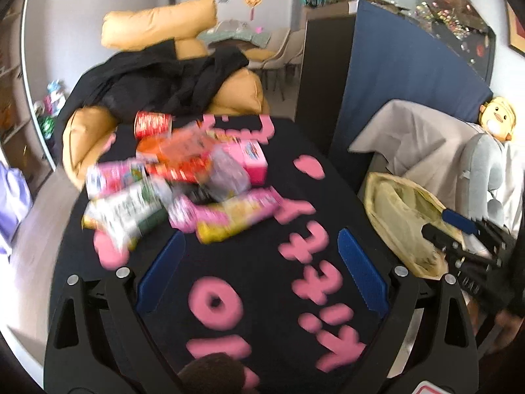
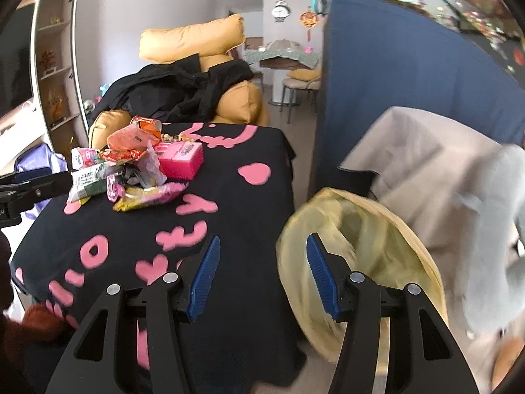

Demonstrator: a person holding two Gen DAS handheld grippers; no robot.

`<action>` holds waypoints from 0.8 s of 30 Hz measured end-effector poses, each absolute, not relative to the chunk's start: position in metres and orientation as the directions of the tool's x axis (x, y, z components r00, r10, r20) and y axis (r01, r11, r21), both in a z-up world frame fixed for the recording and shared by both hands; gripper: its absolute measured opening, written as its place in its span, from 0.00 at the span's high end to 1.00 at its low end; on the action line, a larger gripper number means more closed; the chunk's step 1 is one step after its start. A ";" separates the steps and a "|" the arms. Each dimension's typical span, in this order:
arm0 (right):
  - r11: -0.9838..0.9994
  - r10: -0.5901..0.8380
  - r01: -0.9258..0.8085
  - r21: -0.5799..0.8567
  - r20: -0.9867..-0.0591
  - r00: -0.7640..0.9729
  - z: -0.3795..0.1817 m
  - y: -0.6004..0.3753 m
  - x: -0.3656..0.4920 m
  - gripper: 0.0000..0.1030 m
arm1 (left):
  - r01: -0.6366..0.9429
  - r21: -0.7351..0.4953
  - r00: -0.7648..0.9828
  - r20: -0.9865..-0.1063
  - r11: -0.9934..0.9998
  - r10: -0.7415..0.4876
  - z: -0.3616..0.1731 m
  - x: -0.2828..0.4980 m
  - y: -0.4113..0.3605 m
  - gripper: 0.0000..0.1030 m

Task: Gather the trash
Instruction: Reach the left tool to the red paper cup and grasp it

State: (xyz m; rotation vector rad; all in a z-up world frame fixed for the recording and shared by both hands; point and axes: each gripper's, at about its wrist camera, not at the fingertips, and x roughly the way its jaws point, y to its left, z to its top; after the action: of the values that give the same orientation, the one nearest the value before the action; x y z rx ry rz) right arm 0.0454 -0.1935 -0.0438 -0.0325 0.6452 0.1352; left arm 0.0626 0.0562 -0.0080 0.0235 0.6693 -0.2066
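Both grippers are empty: left gripper [image 1: 261, 269] gapes wide over the black tablecloth [image 1: 262, 295], right gripper [image 2: 261, 275] spread beside the yellow bin bag [image 2: 377, 229]. Trash pile [image 1: 174, 184] sits far-left; best pinch the nearest yellow-pink wrapper [image 1: 236, 216] flat.

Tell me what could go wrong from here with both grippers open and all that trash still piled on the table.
The trash pile is loosely stacked, so pulling one wrapper may drag others off the table. The red can lies on its side at the far edge and could roll off. The yellow trash bag looks floppy, so drops from the right gripper may miss.
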 end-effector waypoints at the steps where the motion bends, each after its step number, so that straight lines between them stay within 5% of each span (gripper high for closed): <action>1: 0.989 0.126 -0.147 0.014 -0.601 0.789 -0.039 -0.190 0.061 0.49 | 0.205 -0.059 0.762 -0.616 0.977 -0.197 -0.005 0.074 0.067 0.13; 5: 0.986 0.115 -0.163 -0.032 -0.577 0.809 -0.018 -0.174 0.117 0.49 | 0.204 -0.191 0.751 -0.598 0.960 -0.279 0.014 0.119 0.123 0.08; 9: 0.979 0.115 -0.189 -0.071 -0.577 0.809 -0.012 -0.159 0.173 0.49 | 0.144 -0.070 0.829 -0.536 0.987 -0.159 0.036 0.178 0.176 0.09; 13: 0.976 0.128 -0.211 -0.050 -0.650 0.749 -0.033 -0.148 0.231 0.49 | 0.139 -0.106 0.760 -0.626 0.985 -0.175 0.030 0.256 0.229 0.10; 16: 0.980 0.099 -0.191 -0.060 -0.682 0.725 -0.049 -0.142 0.263 0.49 | 0.179 -0.133 0.722 -0.655 0.975 -0.223 0.016 0.303 0.257 0.23; 24: 0.987 0.131 -0.157 0.030 -0.714 0.688 -0.061 -0.128 0.303 0.49 | 0.279 -0.110 0.652 -0.708 0.954 -0.272 -0.026 0.392 0.272 0.24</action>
State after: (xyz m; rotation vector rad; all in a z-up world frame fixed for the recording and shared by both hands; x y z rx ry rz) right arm 0.3032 -0.1282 -0.0611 -0.0346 0.7958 0.1617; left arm 0.3924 0.2724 -0.0259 0.0087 0.8019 -0.3129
